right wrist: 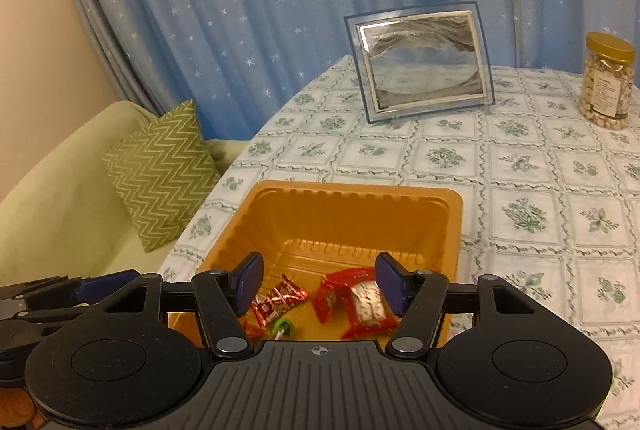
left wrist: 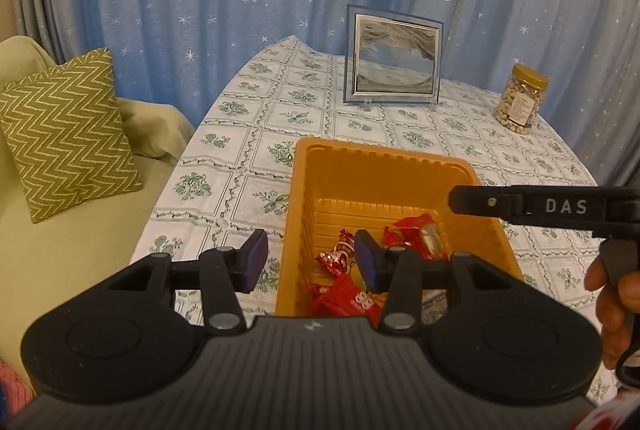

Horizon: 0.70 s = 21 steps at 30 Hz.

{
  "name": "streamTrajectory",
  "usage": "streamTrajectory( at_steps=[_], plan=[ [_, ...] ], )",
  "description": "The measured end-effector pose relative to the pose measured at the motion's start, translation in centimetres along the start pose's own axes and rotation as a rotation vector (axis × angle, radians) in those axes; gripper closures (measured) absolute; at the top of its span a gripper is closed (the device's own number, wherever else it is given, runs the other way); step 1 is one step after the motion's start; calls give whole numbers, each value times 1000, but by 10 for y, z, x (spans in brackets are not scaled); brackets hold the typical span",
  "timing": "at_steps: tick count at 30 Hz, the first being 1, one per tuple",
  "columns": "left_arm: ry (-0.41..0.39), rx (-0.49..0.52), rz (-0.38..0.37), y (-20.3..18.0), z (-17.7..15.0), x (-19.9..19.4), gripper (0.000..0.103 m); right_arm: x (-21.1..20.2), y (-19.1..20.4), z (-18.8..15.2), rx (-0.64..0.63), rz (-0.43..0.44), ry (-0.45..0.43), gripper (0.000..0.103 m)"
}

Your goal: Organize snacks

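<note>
Both grippers hang over the orange tray (right wrist: pixel 448 206) on the table (right wrist: pixel 540 190): left gripper (left wrist: pixel 311 262) and right gripper (right wrist: pixel 316 284) each have jaws parted, holding nothing. Below the right one's blue pads (right wrist: pixel 390 284) lie red snack packets (right wrist: pixel 352 300), inside the tray.

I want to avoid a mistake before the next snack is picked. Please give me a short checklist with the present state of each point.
1. Right tool open, nothing between its pads: ok.
2. Left tool open and empty: ok.
3. Orange tray flat on the tablecloth: ok.
4. Red-wrapped snacks lying inside the tray: ok.
5. Free space left in the tray: ok.
6. More loose snacks waiting outside the tray: cannot tell.
</note>
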<state>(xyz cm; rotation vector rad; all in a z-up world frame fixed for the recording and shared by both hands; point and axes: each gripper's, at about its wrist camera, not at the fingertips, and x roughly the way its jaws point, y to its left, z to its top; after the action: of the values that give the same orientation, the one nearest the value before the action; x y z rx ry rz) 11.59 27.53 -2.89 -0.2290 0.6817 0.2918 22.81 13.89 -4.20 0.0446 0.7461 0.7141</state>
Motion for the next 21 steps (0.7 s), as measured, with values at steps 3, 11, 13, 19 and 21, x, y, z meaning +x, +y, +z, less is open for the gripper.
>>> streamTrajectory(
  at_steps=[3, 11, 13, 19, 21],
  plan=[
    [2, -3, 6, -3, -4, -10, 50, -12, -2, -4, 18, -23, 7, 41],
    [-9, -12, 38, -9, -16, -51, 29, -59, -3, -18, 76, -73, 3, 41],
    [-11, -12, 40, -11, -20, -63, 26, -72, -1, -21, 81, -82, -1, 40],
    [-27, -25, 46, -18, -35, -97, 8, -108, 10, -36, 89, -97, -9, 39],
    [-34, -26, 48, -21, -40, -109, 1, -120, 12, -42, 86, -101, -12, 37]
  ],
)
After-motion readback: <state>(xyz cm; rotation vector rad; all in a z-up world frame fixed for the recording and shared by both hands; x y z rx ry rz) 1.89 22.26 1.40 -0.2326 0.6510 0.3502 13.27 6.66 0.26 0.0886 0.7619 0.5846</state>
